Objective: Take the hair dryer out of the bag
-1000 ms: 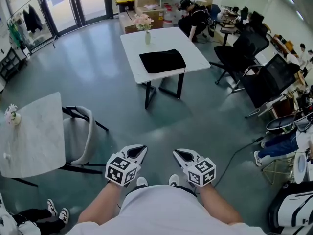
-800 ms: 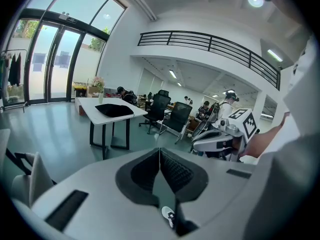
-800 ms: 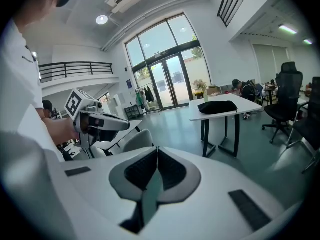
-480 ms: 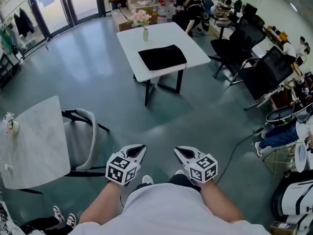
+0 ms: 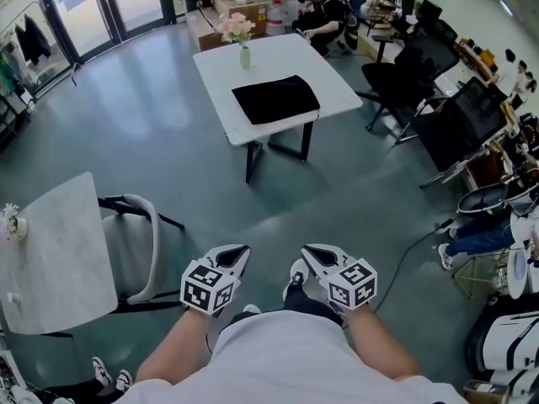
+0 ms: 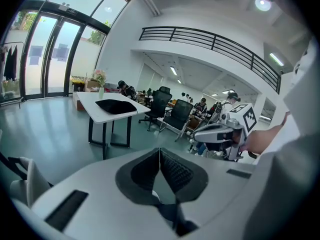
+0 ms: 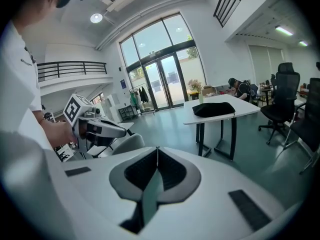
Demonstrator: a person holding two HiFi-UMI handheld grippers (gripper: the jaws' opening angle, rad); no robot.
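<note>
Black bag (image 5: pixel 276 99) lies flat on the white tabletop (image 5: pixel 334 82) across the room, well apart from both grippers. A vase of pink flowers (image 5: pixel 242 42) stands near the bag at the tabletop's far edge. The hair dryer cannot be made out in any view.

Left gripper (image 5: pixel 239 252): jaws pressed together, nothing between them. Right gripper (image 5: pixel 311 252): jaws together, likewise empty. Both are held low in front of the person's torso, side by side, tips pointing toward the tabletop, over the grey-green floor (image 5: pixel 168 141).

At the left stand a marble-topped table (image 5: pixel 50 251) and, just beside it, a grey chair (image 5: pixel 139 242).
</note>
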